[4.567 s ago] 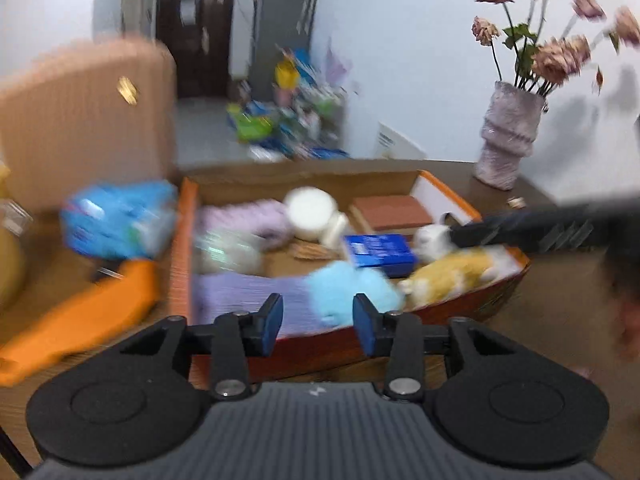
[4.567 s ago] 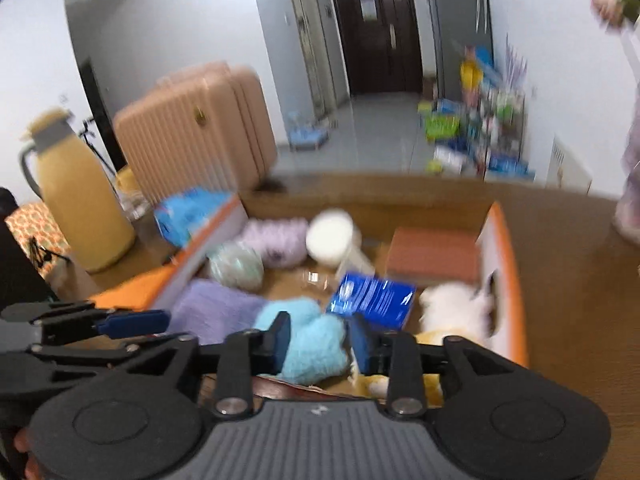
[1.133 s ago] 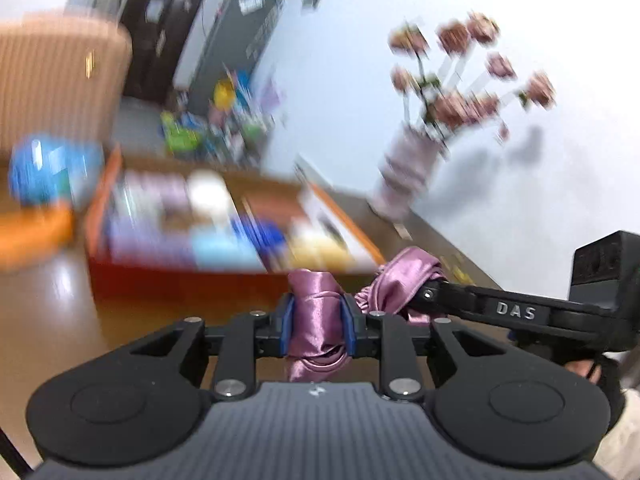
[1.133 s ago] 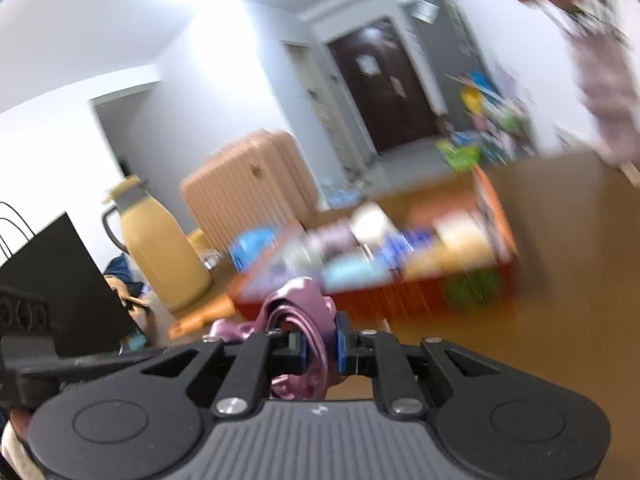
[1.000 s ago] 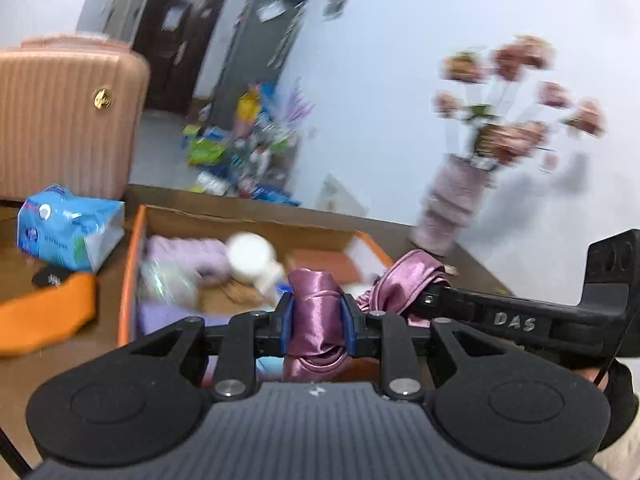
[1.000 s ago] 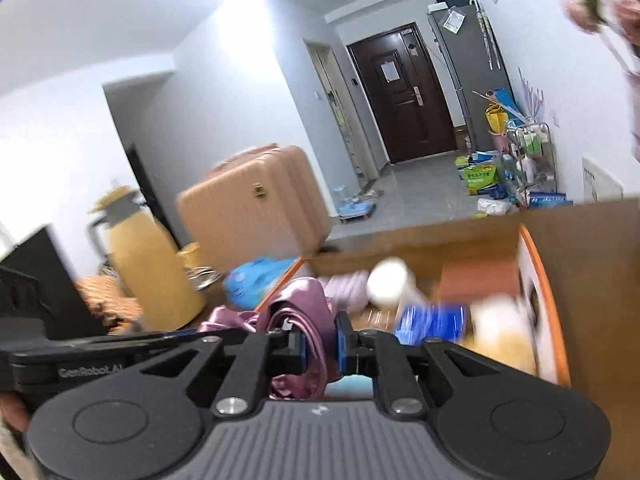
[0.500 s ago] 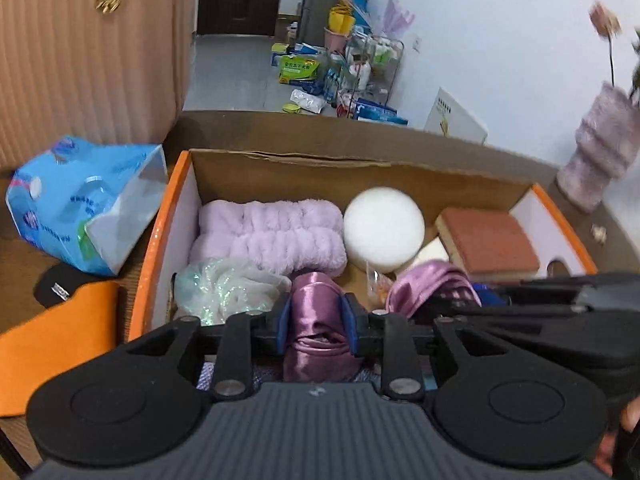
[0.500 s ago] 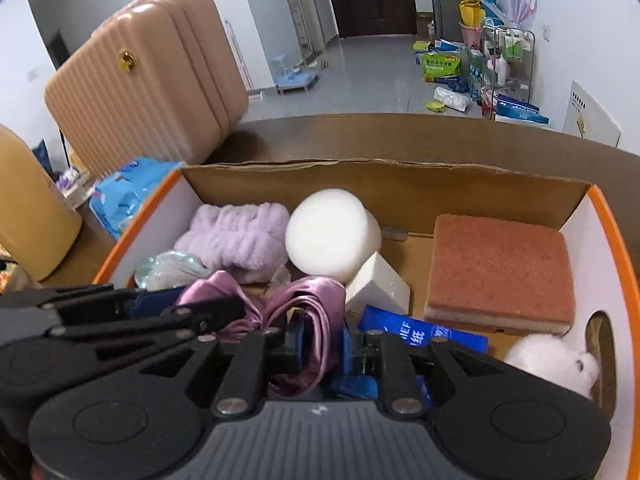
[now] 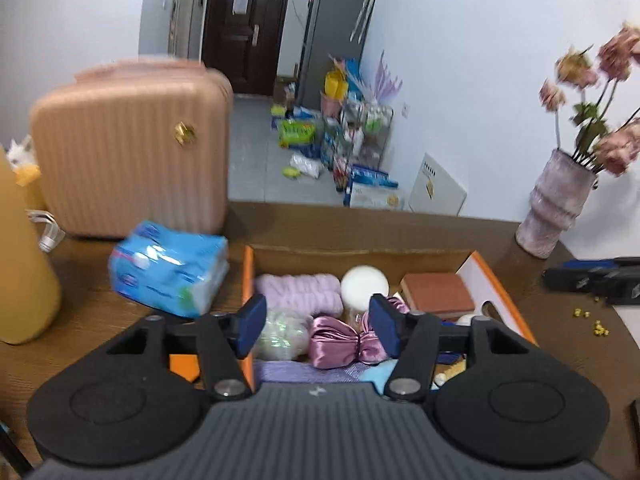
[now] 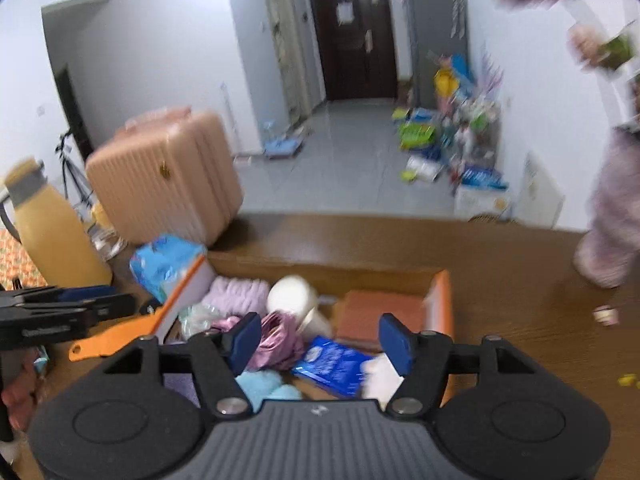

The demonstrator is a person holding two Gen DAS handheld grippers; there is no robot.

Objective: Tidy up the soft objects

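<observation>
A shiny pink satin scrunchie (image 9: 345, 342) (image 10: 276, 339) lies loose inside the orange-rimmed cardboard box (image 9: 502, 292) (image 10: 444, 300), among a lilac fluffy band (image 9: 298, 291), a white foam ball (image 9: 364, 287), a brown sponge block (image 9: 438, 295), a blue packet (image 10: 332, 364) and light blue fluff (image 10: 262, 386). My left gripper (image 9: 318, 328) hangs above the box, jaws opening, nothing pressed between its pads. My right gripper (image 10: 320, 342) also hovers above the box, its jaws opening and holding nothing. The right gripper's fingers (image 9: 592, 278) show at the right edge of the left wrist view.
On the wooden table (image 10: 500, 248) stand a blue tissue pack (image 9: 168, 274), a yellow flask (image 10: 52, 228), an orange flat piece (image 10: 112, 336) and a vase of dried flowers (image 9: 556, 208). A pink suitcase (image 9: 128, 168) stands behind the table. Floor clutter lies beyond.
Both grippers held the pink scrunchie low in the box; both have let it go, opened wide and risen, leaving it lying in the box.
</observation>
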